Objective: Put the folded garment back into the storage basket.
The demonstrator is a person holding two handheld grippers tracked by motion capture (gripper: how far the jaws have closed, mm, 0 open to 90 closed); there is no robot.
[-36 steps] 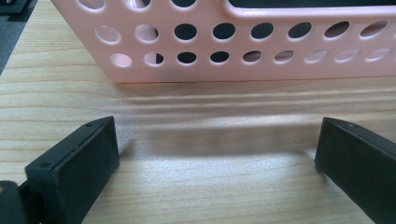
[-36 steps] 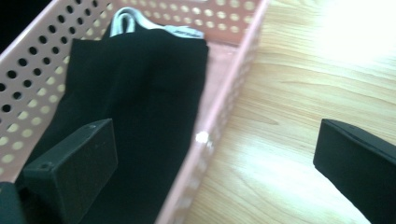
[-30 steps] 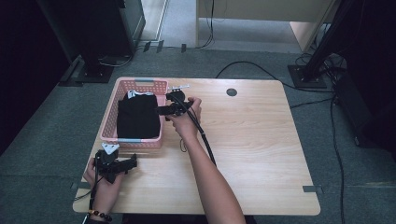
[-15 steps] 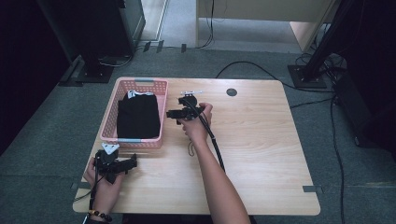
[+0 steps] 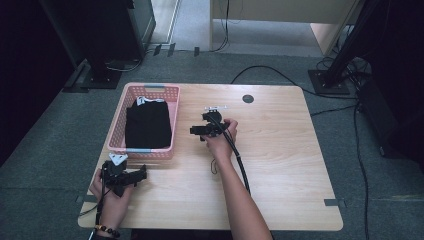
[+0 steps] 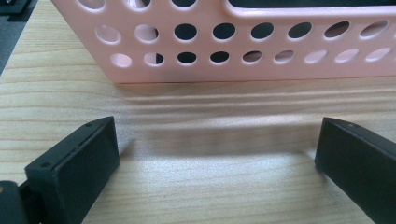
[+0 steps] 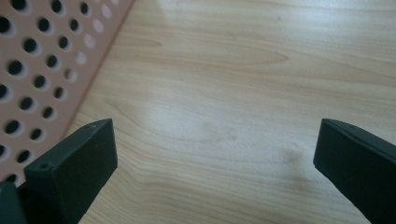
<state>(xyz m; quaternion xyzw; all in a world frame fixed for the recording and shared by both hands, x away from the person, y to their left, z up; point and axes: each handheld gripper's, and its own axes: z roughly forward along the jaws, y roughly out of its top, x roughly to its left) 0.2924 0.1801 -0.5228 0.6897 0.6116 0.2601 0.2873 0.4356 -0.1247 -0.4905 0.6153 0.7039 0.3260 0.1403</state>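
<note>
A pink perforated basket (image 5: 174, 120) stands on the left part of the wooden table (image 5: 285, 150), with a folded black garment (image 5: 148, 125) lying inside. My right gripper (image 5: 198, 131) is held just right of the basket, apart from it, open and empty. In the right gripper view (image 7: 215, 140) the jaws stand wide over bare wood, the basket wall (image 7: 32, 60) at the left. My left gripper (image 5: 125, 170) rests near the table's front left corner, open and empty. In the left gripper view (image 6: 217, 140) it faces the basket's near wall (image 6: 233, 42).
A dark round grommet (image 5: 248, 98) sits near the table's far edge. The right gripper's cable (image 5: 240, 160) trails along the forearm. Black stands (image 5: 100, 50) and cables (image 5: 280, 75) lie on the floor beyond the table.
My right gripper has drawn back from the basket's right rim, moving right and toward the person, empty. The left gripper has stayed put.
</note>
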